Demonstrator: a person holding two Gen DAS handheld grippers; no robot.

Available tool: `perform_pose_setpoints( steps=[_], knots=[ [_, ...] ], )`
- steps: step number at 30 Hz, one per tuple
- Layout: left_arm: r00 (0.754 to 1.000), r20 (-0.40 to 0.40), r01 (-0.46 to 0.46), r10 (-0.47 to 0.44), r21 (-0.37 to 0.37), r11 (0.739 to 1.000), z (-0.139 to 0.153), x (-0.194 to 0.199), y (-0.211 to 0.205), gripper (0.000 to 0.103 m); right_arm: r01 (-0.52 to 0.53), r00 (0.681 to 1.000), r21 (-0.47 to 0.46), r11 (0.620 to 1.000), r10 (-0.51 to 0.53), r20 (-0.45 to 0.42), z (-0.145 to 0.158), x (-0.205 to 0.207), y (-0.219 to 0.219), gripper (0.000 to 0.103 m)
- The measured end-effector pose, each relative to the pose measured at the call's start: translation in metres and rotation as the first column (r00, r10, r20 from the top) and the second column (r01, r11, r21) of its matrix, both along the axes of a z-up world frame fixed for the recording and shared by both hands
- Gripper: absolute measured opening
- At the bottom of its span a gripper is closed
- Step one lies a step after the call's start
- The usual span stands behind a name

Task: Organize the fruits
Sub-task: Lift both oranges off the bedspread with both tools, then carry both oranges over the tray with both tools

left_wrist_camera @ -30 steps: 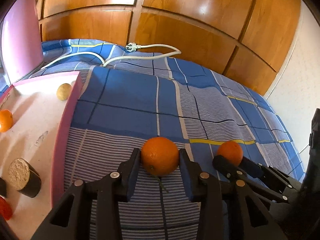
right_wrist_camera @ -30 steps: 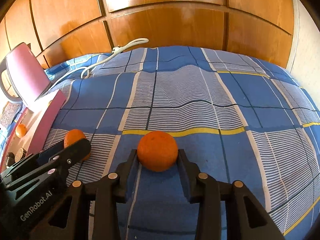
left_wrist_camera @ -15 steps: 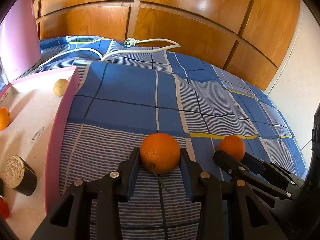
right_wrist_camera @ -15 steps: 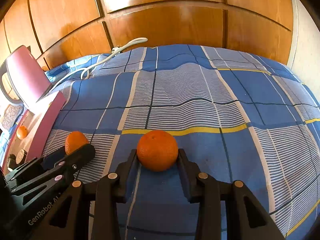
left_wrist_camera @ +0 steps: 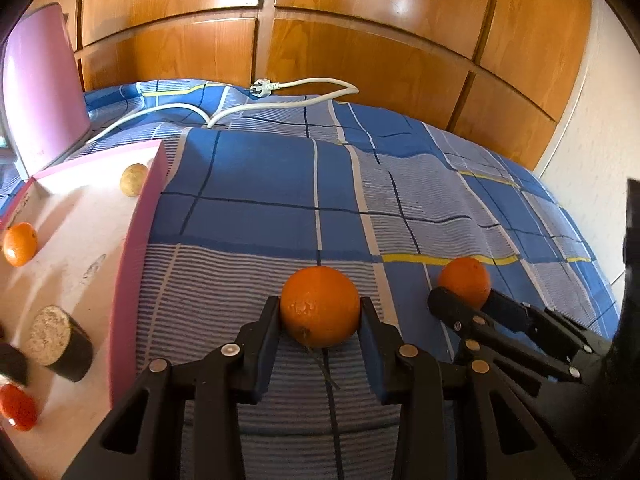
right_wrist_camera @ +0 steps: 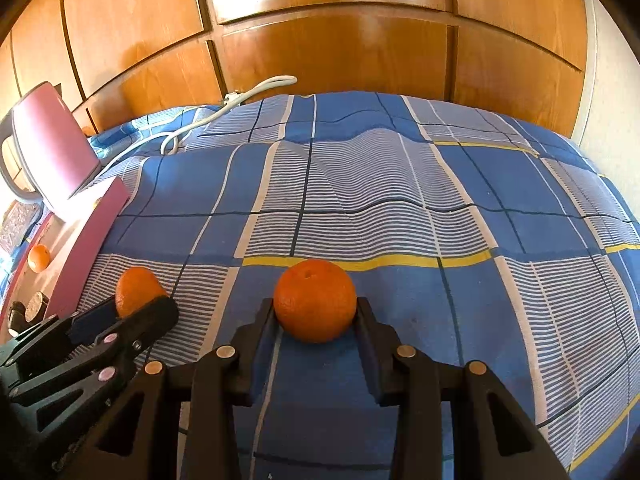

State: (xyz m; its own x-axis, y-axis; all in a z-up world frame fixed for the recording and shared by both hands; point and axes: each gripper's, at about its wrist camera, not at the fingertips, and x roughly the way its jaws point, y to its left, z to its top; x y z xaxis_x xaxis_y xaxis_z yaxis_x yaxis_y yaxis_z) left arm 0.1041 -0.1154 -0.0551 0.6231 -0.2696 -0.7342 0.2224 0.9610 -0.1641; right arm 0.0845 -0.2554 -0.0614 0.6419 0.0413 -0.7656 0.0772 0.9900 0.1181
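Note:
In the left wrist view my left gripper (left_wrist_camera: 320, 312) is shut on an orange (left_wrist_camera: 320, 306), low over the blue checked bedspread (left_wrist_camera: 256, 216). To its right, my right gripper (left_wrist_camera: 468, 300) holds a second orange (left_wrist_camera: 466, 278). The right wrist view shows that second orange (right_wrist_camera: 315, 300) pinched between my right gripper's (right_wrist_camera: 315, 312) pads. The left gripper (right_wrist_camera: 128, 312) and its orange (right_wrist_camera: 134, 288) appear at the lower left. A pink open box (left_wrist_camera: 136, 248) lies left of both. Whether the oranges rest on the cloth I cannot tell.
Inside the box lie a small orange (left_wrist_camera: 19, 244), a pale round fruit (left_wrist_camera: 133, 180), a dark cut piece (left_wrist_camera: 60, 342) and a red fruit (left_wrist_camera: 16, 406). Its pink lid (left_wrist_camera: 40, 88) stands upright behind. A white cable with a plug (left_wrist_camera: 280, 94) crosses the far bedspread, below wooden panels (left_wrist_camera: 360, 40).
The left gripper has drifted slightly toward the pink box with its orange still held. The right gripper and its orange have not moved.

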Motion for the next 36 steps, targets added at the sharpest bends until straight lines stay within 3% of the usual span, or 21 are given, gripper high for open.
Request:
perform_pose_setpoints(
  steps=[17, 36],
  knots=[
    [0.998, 0.029, 0.064, -0.063, -0.013, 0.998, 0.024, -0.054, 0.014, 0.037, -0.009, 1.000, -0.051, 0.999, 0.010, 0.017, 0.004, -0.026, 0.012, 0.038],
    [0.993, 0.066, -0.090, 0.093, -0.056, 0.994, 0.053, -0.073, 0.080, 0.037, -0.093, 0.996, 0.026, 0.995, 0.093, -0.003, 0.009, -0.056, 0.053, 0.038]
  ],
)
